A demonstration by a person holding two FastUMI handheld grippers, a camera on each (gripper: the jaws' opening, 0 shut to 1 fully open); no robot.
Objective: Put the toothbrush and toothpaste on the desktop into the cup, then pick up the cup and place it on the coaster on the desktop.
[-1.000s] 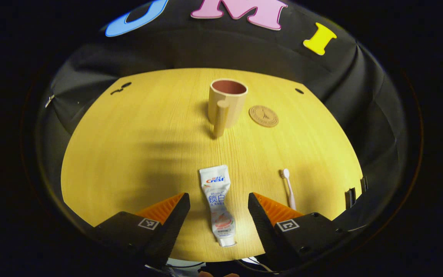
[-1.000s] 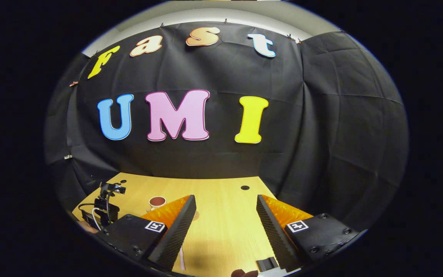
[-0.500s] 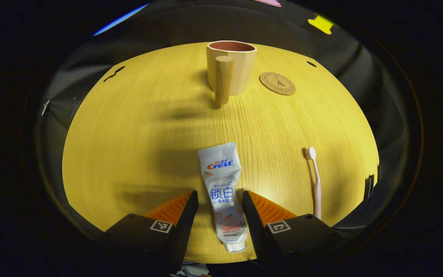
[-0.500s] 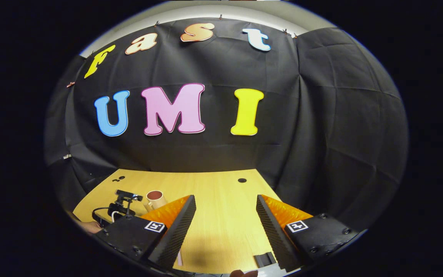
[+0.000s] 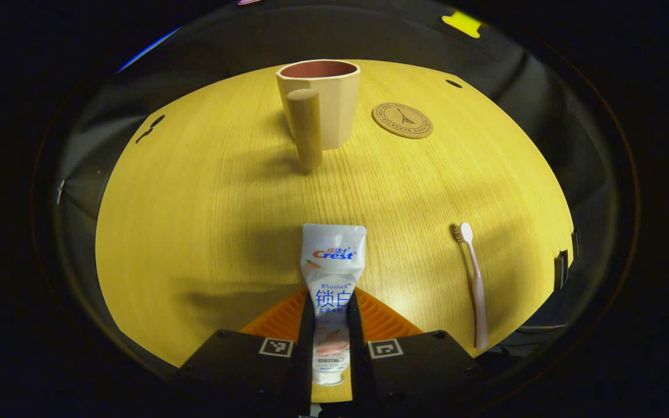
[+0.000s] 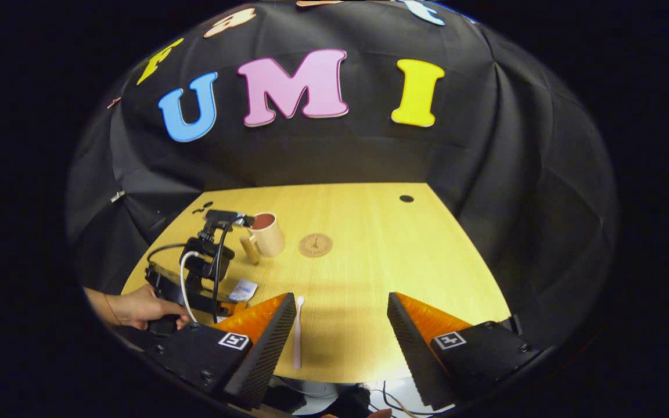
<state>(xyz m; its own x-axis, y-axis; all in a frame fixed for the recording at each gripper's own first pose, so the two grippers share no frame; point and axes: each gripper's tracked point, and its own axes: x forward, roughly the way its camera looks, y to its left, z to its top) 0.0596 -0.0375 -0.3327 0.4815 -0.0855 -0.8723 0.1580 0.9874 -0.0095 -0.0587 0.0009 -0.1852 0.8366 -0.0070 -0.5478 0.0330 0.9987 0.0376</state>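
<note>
Now that your left tongs (image 5: pixel 330 334) have closed onto the toothpaste (image 5: pixel 332 284), lift it toward the far cup (image 5: pixel 323 101); your right tongs (image 6: pixel 340 342) hang wide open, empty, over the toothbrush (image 6: pixel 298 331).

Toothpaste (image 5: pixel 333 273) flat between closed tongs (image 5: pixel 330 325)

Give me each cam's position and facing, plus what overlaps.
Left gripper view: rides the left gripper, low over the desktop, facing the cup and coaster; its fingers clamp the toothpaste.
Right gripper view: rides the right gripper, higher up, facing the booth wall; its fingers stand open near the toothbrush; a hand holds the left gripper.
Shared: cup, coaster, toothpaste, toothbrush, desktop.
</note>
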